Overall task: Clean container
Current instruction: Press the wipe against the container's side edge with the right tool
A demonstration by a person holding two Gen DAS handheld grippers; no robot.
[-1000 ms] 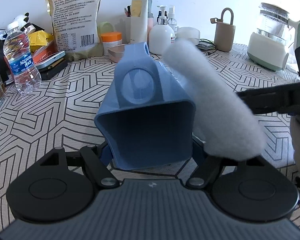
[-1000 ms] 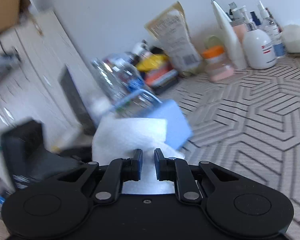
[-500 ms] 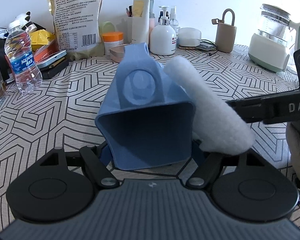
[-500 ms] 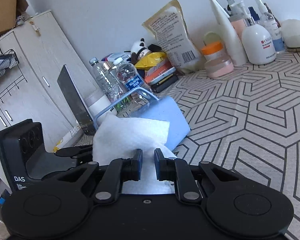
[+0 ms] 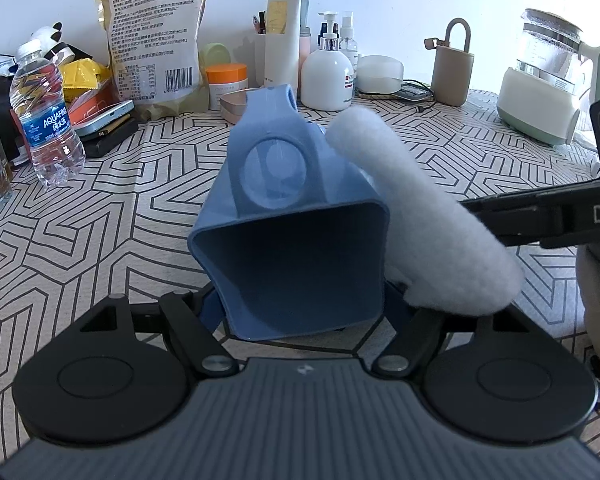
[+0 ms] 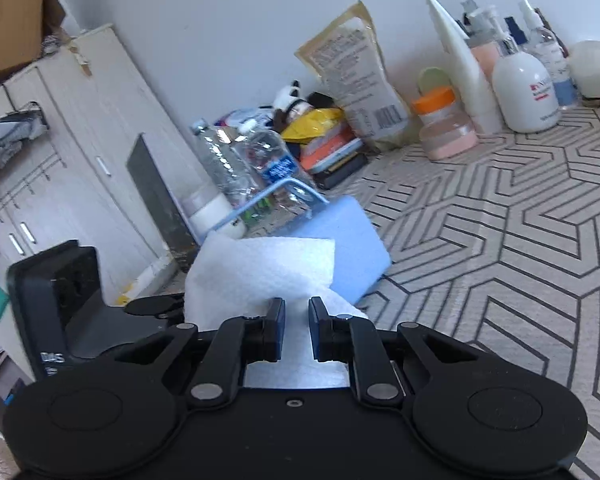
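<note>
Container [image 5: 300, 256] sitting between the left gripper [image 5: 300, 320] jaws, clamped at its near end, open mouth facing the camera, tilted up and away toward a handle tab at the far end. Held off the patterned tablecloth [image 5: 120, 216]. Looking like thin moulded blue plastic: light, fairly stiff, walls probably flexing under hard squeeze, smooth so likely slippery. Gripping low on the two opposite side walls as now; judging that the sound spot, rim free for wiping.

White cloth [image 5: 420, 216] pressing against the container's outer wall on the right side of the left jaws, soft and bulky, conforming easily. Right gripper [image 6: 296, 330] jaws nearly together, pinched on that cloth [image 6: 268, 272]; cloth bunching ahead of the jaws, blue container [image 6: 356, 240] just beyond it. Right gripper entering crosswise from the right in the left view, roughly level, gloved hand [image 5: 598, 300] behind it. Left gripper pointing forward, pitched slightly up.

Judging wipe in progress on outside wall; inside not yet touched by cloth here. Risk: side push rotating container in the clamp.

Farther ahead of the jaws: water bottle [image 5: 46, 116] off left, snack bag [image 5: 152, 36], pump bottle [image 5: 327, 72], kettle [image 5: 548, 76] far right, all well apart from the work.
</note>
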